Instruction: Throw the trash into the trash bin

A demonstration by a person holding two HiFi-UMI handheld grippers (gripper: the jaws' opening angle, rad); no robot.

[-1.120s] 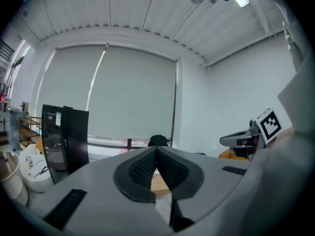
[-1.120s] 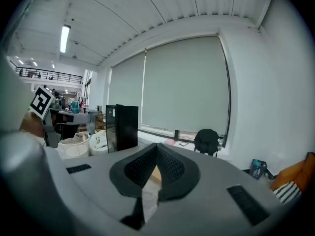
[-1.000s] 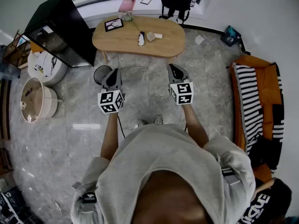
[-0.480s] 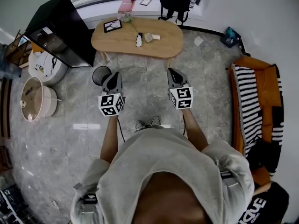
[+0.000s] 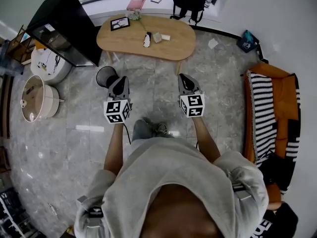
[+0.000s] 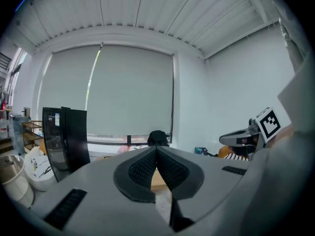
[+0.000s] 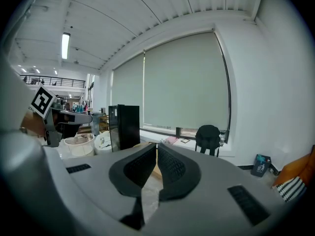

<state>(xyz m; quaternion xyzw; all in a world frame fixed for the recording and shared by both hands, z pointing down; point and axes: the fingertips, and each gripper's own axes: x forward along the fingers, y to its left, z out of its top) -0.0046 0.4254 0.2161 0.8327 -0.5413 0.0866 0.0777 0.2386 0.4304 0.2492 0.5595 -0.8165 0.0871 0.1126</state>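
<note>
**Both grippers closed, trash on the table**

My left gripper (image 5: 120, 79) and right gripper (image 5: 184, 77) are closed, ribbed black pads together, nothing between. The crumpled trash (image 5: 157, 37) lies on the oval wooden table (image 5: 173, 48). The round black mesh bin (image 5: 106, 76) stands on the glossy grey floor (image 5: 153, 99), near the table.

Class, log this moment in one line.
left tool: shut, empty | right tool: shut, empty | trash: on table, untouched | trash bin: floor, near left tool
</note>
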